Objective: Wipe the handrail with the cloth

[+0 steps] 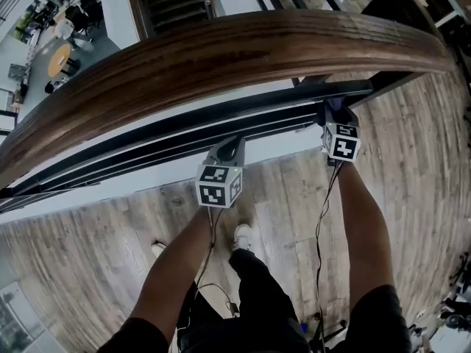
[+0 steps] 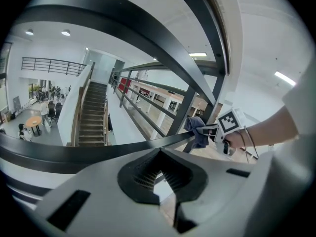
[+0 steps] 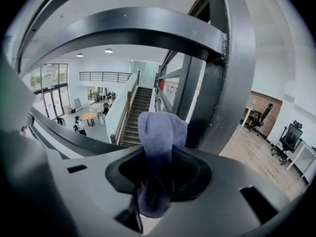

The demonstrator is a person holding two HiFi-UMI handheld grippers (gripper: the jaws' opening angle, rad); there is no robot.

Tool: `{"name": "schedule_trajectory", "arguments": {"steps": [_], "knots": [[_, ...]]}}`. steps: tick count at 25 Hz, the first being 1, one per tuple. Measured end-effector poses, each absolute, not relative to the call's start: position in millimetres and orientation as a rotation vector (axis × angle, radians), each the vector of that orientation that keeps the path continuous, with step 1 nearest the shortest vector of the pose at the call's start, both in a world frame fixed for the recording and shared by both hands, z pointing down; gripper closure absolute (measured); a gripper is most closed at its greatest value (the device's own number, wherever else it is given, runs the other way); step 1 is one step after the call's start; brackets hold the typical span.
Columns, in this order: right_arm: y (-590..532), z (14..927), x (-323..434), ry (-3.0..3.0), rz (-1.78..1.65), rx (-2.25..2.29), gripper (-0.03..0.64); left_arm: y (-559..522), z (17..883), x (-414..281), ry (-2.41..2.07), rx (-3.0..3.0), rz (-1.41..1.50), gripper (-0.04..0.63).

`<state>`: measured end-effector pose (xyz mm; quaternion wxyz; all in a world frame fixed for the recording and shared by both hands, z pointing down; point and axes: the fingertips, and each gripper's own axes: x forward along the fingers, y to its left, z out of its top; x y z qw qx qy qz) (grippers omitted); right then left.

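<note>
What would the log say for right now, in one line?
right gripper: shut on cloth | left gripper: shut, empty | cloth: below wooden handrail, beside black post

Pale grey left gripper (image 2: 160,174) and right gripper (image 3: 159,179) each carry a white cube (image 1: 218,184) with black square markers; thin black cables (image 1: 321,219) run along the arms (the person wears dark trousers (image 1: 259,279), white shoes (image 1: 242,235)).

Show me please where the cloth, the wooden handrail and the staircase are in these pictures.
cloth (image 3: 159,130), right gripper view, on the fold at its upper end.
wooden handrail (image 1: 221,57), head view, on the middle of its top face.
staircase (image 2: 92,117), left gripper view, on its middle steps.
</note>
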<state>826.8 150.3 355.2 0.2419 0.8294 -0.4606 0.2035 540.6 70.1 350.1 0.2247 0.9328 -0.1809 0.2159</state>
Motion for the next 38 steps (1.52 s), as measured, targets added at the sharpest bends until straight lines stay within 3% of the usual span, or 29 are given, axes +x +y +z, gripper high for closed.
{"name": "schedule_trajectory", "arguments": {"steps": [5,14,30,38], "knots": [[136,341,789,-1.306,0.557,2.294,0.494,54,349,505,-0.566,2.546,0.561,0.597],[78,334,578,-1.666,0.623,2.335,0.491,3,325,384,-0.817,2.648,0.384,0.597],[-89,447,140,-2.001,0.68,1.832,0.491,-114,420,-18,-1.146,2.564,0.619,0.597],[-195,495,-52,-2.095,0.68,1.721,0.491,-198,453,-183,-1.162,2.453,0.557,0.597]]}}
